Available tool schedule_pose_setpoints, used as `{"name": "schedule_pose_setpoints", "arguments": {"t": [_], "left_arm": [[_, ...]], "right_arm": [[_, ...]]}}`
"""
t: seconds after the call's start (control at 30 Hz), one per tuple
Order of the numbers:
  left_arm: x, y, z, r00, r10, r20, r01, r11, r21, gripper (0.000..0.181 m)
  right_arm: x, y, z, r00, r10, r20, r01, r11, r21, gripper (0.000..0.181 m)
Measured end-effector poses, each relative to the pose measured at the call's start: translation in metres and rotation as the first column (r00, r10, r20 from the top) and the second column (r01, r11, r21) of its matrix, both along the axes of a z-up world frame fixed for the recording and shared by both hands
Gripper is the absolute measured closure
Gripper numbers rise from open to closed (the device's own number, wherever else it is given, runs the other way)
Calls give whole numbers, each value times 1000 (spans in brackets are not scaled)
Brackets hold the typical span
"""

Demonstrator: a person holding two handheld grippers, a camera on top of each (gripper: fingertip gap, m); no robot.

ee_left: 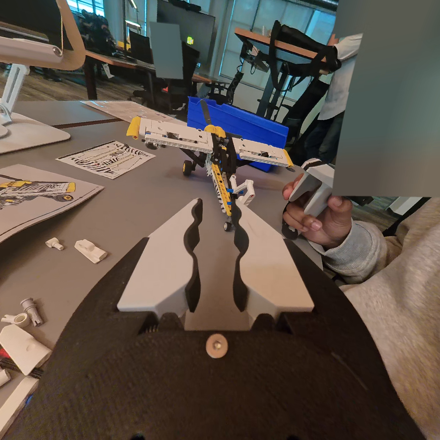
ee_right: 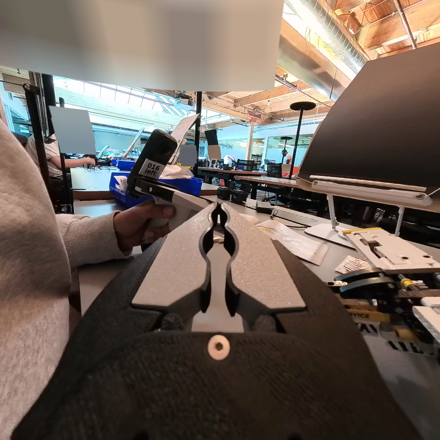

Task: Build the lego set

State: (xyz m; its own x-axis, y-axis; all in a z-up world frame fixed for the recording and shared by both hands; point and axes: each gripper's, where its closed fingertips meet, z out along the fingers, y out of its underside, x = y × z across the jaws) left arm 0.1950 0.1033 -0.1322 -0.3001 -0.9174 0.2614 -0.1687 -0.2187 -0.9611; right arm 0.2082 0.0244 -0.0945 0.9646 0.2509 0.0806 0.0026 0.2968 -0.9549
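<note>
A white, yellow and black lego plane [ee_left: 214, 145] stands on the grey table [ee_left: 142, 202], its tail pointing at me. My left gripper [ee_left: 219, 204] is open, and the plane's yellow tail beam [ee_left: 222, 190] ends between its fingertips, close to the right finger [ee_left: 262, 250]. I cannot tell if they touch. My right gripper [ee_right: 217, 208] is shut and empty, raised above the table. The plane [ee_right: 392, 285] lies at its right, out of reach of the fingers. A hand [ee_left: 316, 219] holds the right gripper's handle to the right of the tail.
Loose white and grey pieces [ee_left: 90, 251] lie at the left, more by the near left edge [ee_left: 21, 347]. An instruction booklet [ee_left: 35, 195] and a sticker sheet [ee_left: 107, 158] lie at the left. A blue bin [ee_left: 238, 126] stands behind the plane. A screen stand [ee_right: 333, 231] is at the back. Across from one pair of fingers to the other is roughly 9 cm.
</note>
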Motion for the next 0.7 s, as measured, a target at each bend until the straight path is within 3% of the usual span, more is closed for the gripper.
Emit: {"name": "schedule_pose_setpoints", "arguments": {"t": [0.17,0.4,0.7], "left_arm": [[-1,2,1,1000,14,10,-14,1000,2,158],[-2,3,2,1000,18,16,-18,1000,-1,158],[-2,2,2,1000,15,13,-15,1000,-2,158]], "right_arm": [[12,-8,10,998,-32,-54,36,998,61,181],[39,-24,23,954,57,-295,-8,987,163,181],[36,-18,19,945,90,-314,-48,989,141,181]]}}
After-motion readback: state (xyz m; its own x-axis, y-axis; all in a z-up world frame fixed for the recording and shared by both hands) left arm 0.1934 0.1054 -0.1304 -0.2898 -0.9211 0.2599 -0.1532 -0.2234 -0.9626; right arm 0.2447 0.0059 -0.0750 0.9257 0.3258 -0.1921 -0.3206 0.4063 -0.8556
